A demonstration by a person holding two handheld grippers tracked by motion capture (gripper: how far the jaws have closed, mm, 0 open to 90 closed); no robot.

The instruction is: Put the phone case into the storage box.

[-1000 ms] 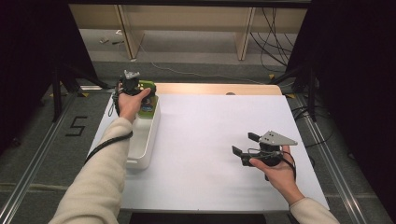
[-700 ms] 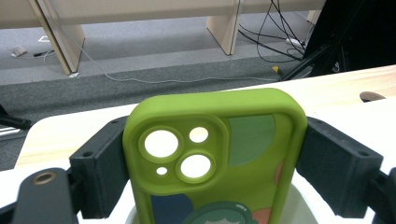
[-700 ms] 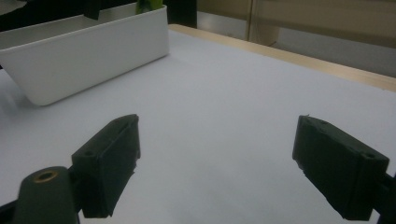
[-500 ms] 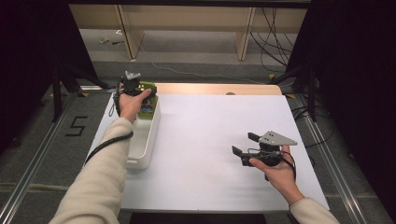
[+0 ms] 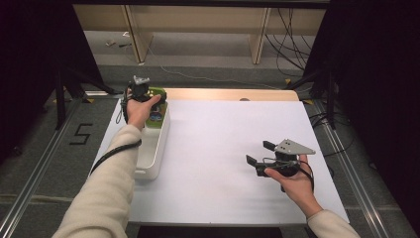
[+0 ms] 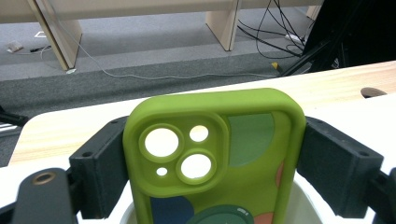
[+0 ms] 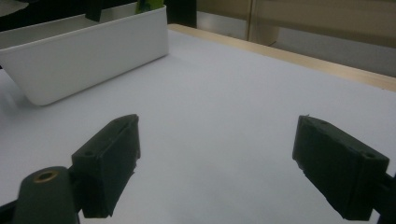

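White table top (image 5: 223, 148) with a light wood strip along the far edge. Grey carpet floor (image 5: 208, 54) beyond it, pale wooden furniture legs (image 5: 260, 42), black cables (image 5: 292, 34) far right. Dark curtains both sides, "5" taped on the floor (image 5: 80, 134) left.

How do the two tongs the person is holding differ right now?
The left tongs are closed on a green phone case; the right tongs stand open with nothing between them. The left tongs hang over the white bin; the right tongs hover above the bare white table. Both have black jaws.
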